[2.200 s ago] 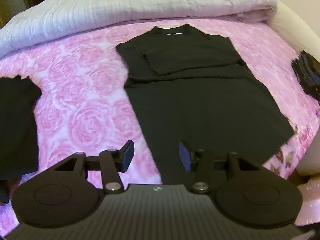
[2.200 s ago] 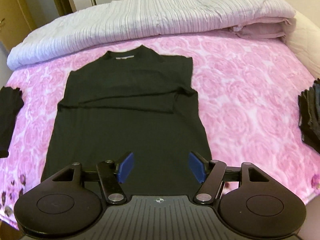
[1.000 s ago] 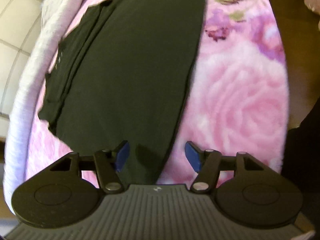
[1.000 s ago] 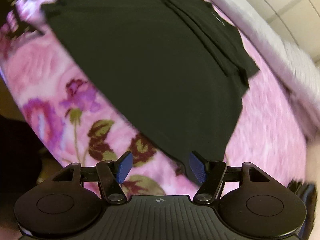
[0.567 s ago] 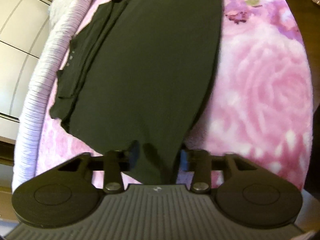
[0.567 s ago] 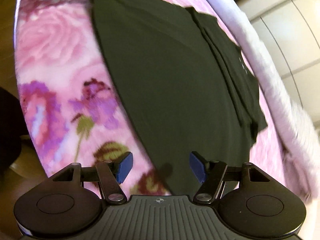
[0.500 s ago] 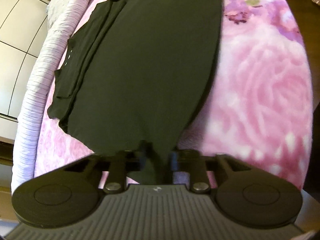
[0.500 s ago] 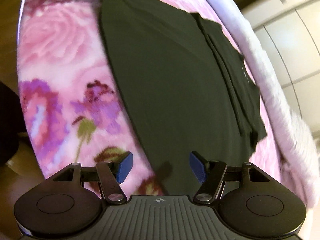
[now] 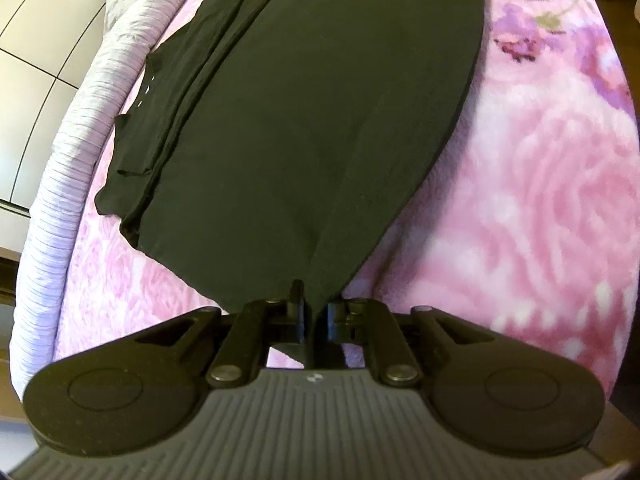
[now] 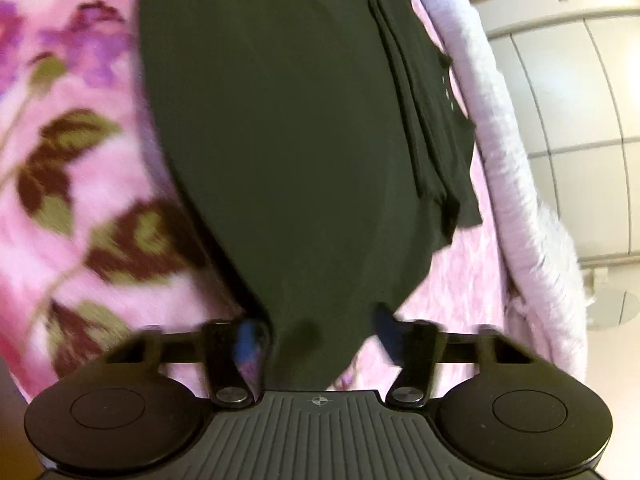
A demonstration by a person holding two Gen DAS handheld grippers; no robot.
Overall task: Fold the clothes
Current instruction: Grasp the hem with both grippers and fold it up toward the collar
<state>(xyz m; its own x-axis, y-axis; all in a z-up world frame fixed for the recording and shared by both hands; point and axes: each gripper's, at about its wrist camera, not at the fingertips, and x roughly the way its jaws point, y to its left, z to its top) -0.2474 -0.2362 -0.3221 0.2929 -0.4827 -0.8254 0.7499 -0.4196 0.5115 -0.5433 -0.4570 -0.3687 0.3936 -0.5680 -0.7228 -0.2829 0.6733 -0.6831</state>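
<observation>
A black shirt [image 9: 300, 120] lies flat on the pink rose blanket [image 9: 520, 200], its sleeves folded in near the collar at the far end. My left gripper [image 9: 314, 316] has one bottom hem corner pinched between its pads, the jaws still closing, and the cloth rises into a small ridge there. In the right wrist view the same shirt [image 10: 280, 120] stretches away from my right gripper [image 10: 316, 340]. Its jaws are closing around the other hem corner. The blurred blue fingertips [image 10: 248, 338] stand apart on either side of the cloth, not pressing it.
A ribbed grey-lilac quilt [image 9: 80, 140] is rolled along the far side of the bed, beyond the collar [image 10: 520, 180]. White cabinet doors [image 10: 580, 100] stand behind it. The blanket's edge [image 10: 80, 200] with dark flower prints drops off close to both grippers.
My left jaws have come together on the hem corner and lifted it slightly. My right gripper has rolled and dropped onto the other hem corner, and its fingers have started to narrow.
</observation>
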